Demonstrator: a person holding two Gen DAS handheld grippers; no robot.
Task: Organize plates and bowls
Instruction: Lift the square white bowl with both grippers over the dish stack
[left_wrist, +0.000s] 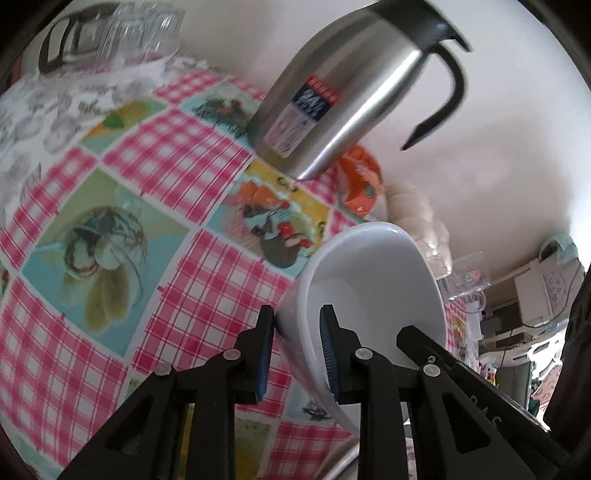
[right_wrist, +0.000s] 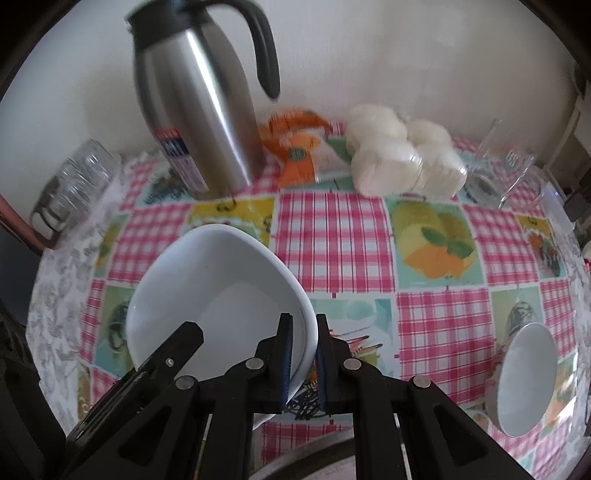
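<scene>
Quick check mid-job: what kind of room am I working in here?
Most likely a home kitchen or dining table: a checked fruit-print tablecloth, a steel thermos jug against the wall, and a bag of bread rolls beside drinking glasses.

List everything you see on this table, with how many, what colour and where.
large bowl: one, white, lifted, gripped on opposite rims
small bowl: one, white, right edge of table
thermos jug: one, steel with black handle, back of table
orange packet: one, orange, behind jug
bagged buns: one pack, pale, back centre
glass cups: several, clear, back left
tablecloth: one, pink check with pictures
left gripper: black, shut on rim
right gripper: black, shut on rim
</scene>
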